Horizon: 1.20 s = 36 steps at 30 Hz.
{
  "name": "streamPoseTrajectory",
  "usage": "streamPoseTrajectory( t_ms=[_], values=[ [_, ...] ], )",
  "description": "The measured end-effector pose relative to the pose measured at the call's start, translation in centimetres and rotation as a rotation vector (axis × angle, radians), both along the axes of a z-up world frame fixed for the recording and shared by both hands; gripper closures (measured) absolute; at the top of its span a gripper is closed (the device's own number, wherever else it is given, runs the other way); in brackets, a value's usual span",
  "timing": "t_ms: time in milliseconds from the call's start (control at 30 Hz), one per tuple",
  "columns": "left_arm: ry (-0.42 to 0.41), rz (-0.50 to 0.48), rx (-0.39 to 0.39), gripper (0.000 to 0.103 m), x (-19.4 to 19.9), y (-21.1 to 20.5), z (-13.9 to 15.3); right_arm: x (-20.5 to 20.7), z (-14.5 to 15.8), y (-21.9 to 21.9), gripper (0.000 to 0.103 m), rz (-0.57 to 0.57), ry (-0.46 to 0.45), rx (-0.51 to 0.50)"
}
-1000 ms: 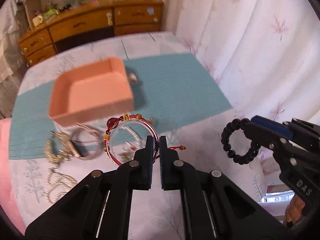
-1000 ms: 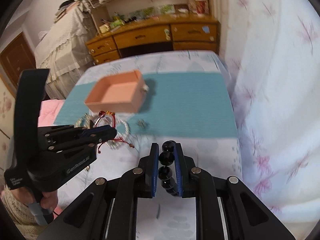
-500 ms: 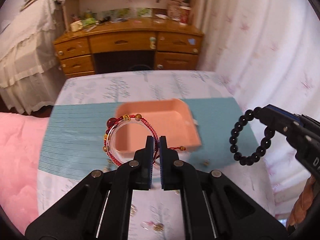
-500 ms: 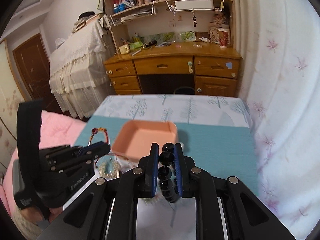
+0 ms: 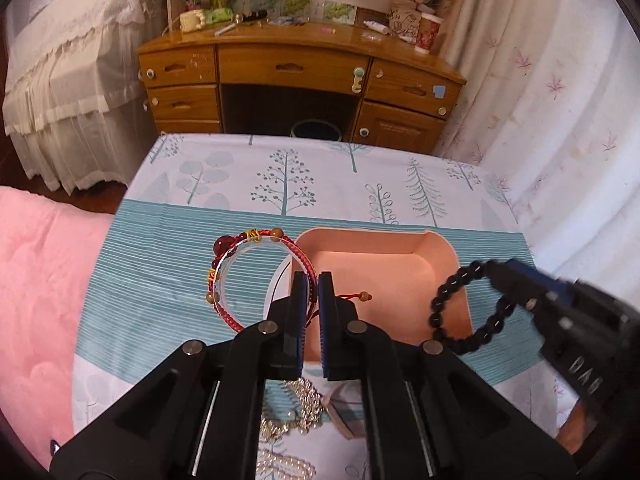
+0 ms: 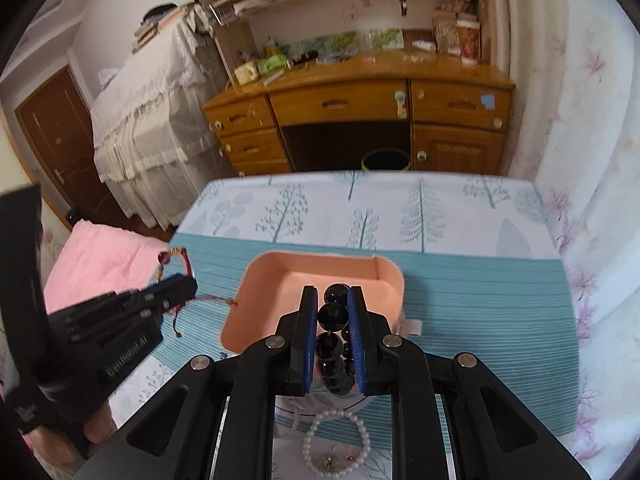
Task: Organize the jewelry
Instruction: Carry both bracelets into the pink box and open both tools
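Note:
My left gripper (image 5: 313, 280) is shut on a red cord bracelet (image 5: 256, 276) with beads and a clear bangle, held in the air just left of the pink tray's (image 5: 436, 248) near left corner. My right gripper (image 6: 333, 294) is shut on a black bead bracelet (image 6: 331, 314), which hangs over the near part of the pink tray (image 6: 384, 276). In the left wrist view the black bead bracelet (image 5: 448, 300) dangles over the tray's right side. In the right wrist view the left gripper (image 6: 182, 286) with the red cord bracelet (image 6: 174, 258) sits left of the tray.
The tray lies on a teal striped mat (image 5: 168, 248) over a tree-print tablecloth (image 5: 288, 176). Pearl strands and a chain (image 5: 296, 404) lie under the left gripper, a pearl bracelet (image 6: 336, 444) under the right. A pink quilt (image 5: 36, 280) is left, a wooden desk (image 5: 300, 68) behind, curtains right.
Both grippers moved forward from the jewelry pile to the pink tray, each still holding its bracelet. The tray now sits right under the fingertips instead of farther ahead.

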<state>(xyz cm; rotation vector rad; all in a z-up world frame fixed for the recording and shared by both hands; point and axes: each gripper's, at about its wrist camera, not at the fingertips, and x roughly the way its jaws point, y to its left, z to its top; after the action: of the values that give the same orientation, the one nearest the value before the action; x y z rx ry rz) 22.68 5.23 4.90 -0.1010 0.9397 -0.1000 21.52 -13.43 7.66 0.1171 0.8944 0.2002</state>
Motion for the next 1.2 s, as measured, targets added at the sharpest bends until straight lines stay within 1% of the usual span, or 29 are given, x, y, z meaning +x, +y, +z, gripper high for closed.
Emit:
streamPoseTrajectory(
  t_ms=[133, 267, 300, 367, 433, 467, 500, 533, 600, 633, 700, 767, 833, 867, 967, 1067, 1200],
  values=[
    [0.03, -0.014, -0.003, 0.1, 1.6, -0.9, -1.9, 1.9, -4.0, 0.0, 0.088, -0.002, 0.055, -0.006],
    [0.058, -0.019, 0.022, 0.1, 2.3, -2.3, -4.2, 3.0, -7.6, -0.4, 0.088, -0.035, 0.108, -0.064],
    [0.069, -0.02, 0.026, 0.1, 2.5, -2.6, -4.8, 3.1, -8.5, -0.7, 0.085, -0.043, 0.125, -0.077],
    [0.089, -0.02, 0.038, 0.1, 2.8, -3.3, -6.1, 3.0, -9.8, -1.5, 0.076, -0.048, 0.147, -0.078],
    [0.097, -0.019, 0.052, 0.1, 2.9, -3.6, -7.0, 2.6, -10.6, -2.1, 0.059, -0.052, 0.152, -0.06],
    [0.098, -0.015, 0.064, 0.1, 2.9, -3.8, -7.3, 2.2, -10.9, -2.4, 0.056, -0.056, 0.139, -0.054],
    [0.098, -0.01, 0.077, 0.099, 3.0, -3.9, -7.6, 1.7, -11.0, -2.5, 0.051, -0.056, 0.127, -0.056],
    [0.101, -0.009, 0.087, 0.099, 3.0, -4.1, -7.8, 1.3, -10.9, -2.5, 0.05, -0.057, 0.118, -0.063],
    [0.113, -0.02, 0.108, 0.098, 3.0, -4.6, -8.3, 0.3, -10.9, -2.3, 0.049, -0.06, 0.1, -0.08],
    [0.116, -0.027, 0.117, 0.094, 2.8, -4.9, -8.3, -0.3, -10.9, -2.3, 0.049, -0.06, 0.092, -0.086],
    [0.112, -0.045, 0.131, 0.083, 2.3, -5.4, -8.4, -1.5, -10.9, -2.0, 0.049, -0.056, 0.08, -0.096],
    [0.095, -0.062, 0.136, 0.055, 1.3, -5.9, -8.3, -3.0, -10.5, -1.9, 0.049, -0.053, 0.064, -0.101],
    [0.074, -0.064, 0.138, 0.046, 0.3, -5.9, -7.8, -4.5, -10.0, -1.9, 0.049, -0.051, 0.044, -0.111],
    [0.06, -0.061, 0.138, 0.046, -0.4, -5.9, -7.5, -5.6, -9.5, -2.1, 0.049, -0.049, 0.031, -0.117],
    [0.062, -0.06, 0.116, 0.046, -1.7, -5.6, -7.0, -7.8, -8.7, -1.8, 0.049, -0.047, 0.006, -0.138],
    [0.054, -0.055, 0.084, 0.046, -3.5, -5.1, -6.3, -9.9, -8.3, -1.6, 0.049, -0.039, -0.005, -0.133],
    [0.023, -0.05, 0.078, 0.046, -6.5, -4.9, -5.4, -12.7, -8.0, -1.7, 0.047, -0.041, -0.01, -0.124]
  ],
)
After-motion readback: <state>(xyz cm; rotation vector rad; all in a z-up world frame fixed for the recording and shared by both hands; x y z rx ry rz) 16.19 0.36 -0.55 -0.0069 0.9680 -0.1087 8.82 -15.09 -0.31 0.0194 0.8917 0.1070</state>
